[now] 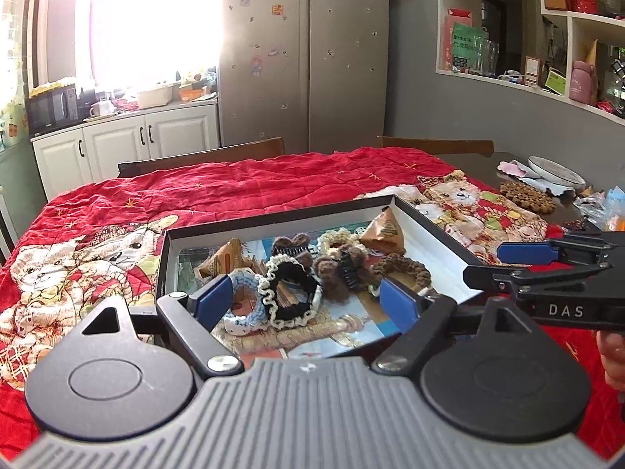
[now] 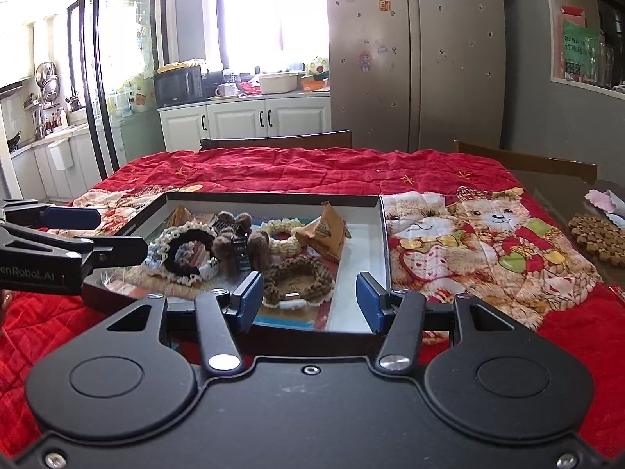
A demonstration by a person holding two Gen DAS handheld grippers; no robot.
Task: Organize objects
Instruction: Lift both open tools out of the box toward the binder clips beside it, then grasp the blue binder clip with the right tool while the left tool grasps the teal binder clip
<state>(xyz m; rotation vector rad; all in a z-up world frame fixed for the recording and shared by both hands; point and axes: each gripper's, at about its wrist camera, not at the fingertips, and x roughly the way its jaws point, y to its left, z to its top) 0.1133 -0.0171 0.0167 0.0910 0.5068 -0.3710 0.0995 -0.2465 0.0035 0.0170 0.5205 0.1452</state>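
Observation:
A shallow black box (image 1: 273, 222) (image 2: 273, 195) with white inner walls lies on the red quilt. Inside are several scrunchies, fuzzy brown hair clips (image 1: 340, 269) (image 2: 238, 242) and two triangular brown packets (image 1: 384, 230) (image 2: 322, 234). My left gripper (image 1: 306, 299) hovers open over the box's near edge; a black-and-cream scrunchie (image 1: 293, 293) and a blue one (image 1: 242, 305) lie below, untouched. My right gripper (image 2: 310, 301) is open above the near right corner, with a brown scrunchie (image 2: 299, 281) (image 1: 402, 267) lying just beyond it. Each gripper shows in the other's view (image 1: 504, 264) (image 2: 105, 234).
The red bear-print quilt (image 1: 234, 179) (image 2: 488, 242) covers the table. At the right edge sit a beaded mat (image 1: 527, 195) (image 2: 597, 238), a plate (image 1: 556, 172) and small clutter. Two wooden chair backs (image 2: 281, 140) stand beyond the table, then a fridge and cabinets.

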